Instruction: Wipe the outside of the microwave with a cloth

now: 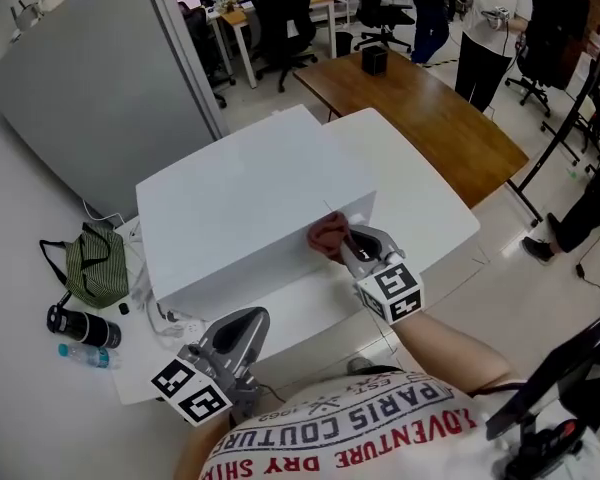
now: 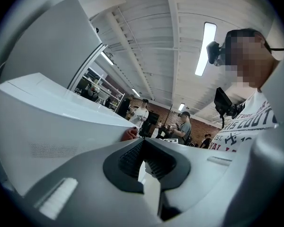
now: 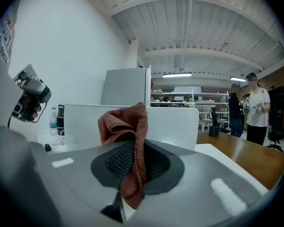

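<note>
A white microwave (image 1: 242,208) stands on a white table (image 1: 435,218). In the head view my right gripper (image 1: 343,241) presses a reddish-brown cloth (image 1: 327,235) against the microwave's near face, close to its right corner. The right gripper view shows that gripper (image 3: 132,148) shut on the cloth (image 3: 125,124), which bunches above the jaws in front of the microwave (image 3: 173,124). My left gripper (image 1: 250,320) hangs low at the table's near edge, apart from the microwave, with its jaws together and nothing between them. In the left gripper view the microwave (image 2: 52,122) fills the left.
Left of the microwave lie a green striped bag (image 1: 95,268), a black flask (image 1: 83,326), a small water bottle (image 1: 85,356) and cables. A grey partition (image 1: 100,88) stands behind. A brown wooden table (image 1: 420,108), office chairs and standing people are at the back right.
</note>
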The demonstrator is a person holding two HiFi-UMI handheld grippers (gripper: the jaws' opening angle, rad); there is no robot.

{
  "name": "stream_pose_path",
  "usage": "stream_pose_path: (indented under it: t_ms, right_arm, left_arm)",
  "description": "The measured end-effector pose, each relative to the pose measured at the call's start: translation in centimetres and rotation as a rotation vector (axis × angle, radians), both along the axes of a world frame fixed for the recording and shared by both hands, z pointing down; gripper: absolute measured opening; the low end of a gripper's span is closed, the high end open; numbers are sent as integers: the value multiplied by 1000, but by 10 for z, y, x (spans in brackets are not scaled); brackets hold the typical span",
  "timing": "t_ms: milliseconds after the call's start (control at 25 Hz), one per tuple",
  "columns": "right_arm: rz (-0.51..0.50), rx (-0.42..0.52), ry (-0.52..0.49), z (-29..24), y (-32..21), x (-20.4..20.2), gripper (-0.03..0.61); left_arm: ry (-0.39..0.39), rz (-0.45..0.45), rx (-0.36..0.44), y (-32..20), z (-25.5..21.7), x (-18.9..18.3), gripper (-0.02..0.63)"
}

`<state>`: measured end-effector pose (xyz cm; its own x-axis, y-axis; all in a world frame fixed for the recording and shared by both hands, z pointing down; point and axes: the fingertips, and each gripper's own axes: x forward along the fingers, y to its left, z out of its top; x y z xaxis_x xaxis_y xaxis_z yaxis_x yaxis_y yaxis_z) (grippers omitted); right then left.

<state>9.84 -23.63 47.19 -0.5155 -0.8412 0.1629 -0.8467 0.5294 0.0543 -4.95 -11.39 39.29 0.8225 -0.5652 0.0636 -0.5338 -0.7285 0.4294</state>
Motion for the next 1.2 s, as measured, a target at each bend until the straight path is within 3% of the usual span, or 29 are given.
stream_pose_path:
  t_ms: [200, 400, 600, 840, 1200]
  right_arm:
    - [-27, 7, -40, -4, 6, -3, 43]
    - [-176, 69, -29, -7, 38, -39, 43]
    - [-381, 47, -76, 9, 71, -112, 43]
    - [-556, 23, -46, 40, 98, -211, 43]
    - [-657, 36, 24, 88, 108, -319, 43]
  left_arm:
    - [7, -32, -7, -1, 2, -7, 6]
    - [16, -78, -23, 1, 11, -22, 6]
    - [-40, -162, -51, 20, 27, -53, 5]
    - [-53, -272, -77, 45, 39, -109, 6]
    - [-80, -476, -125, 93, 53, -188, 6]
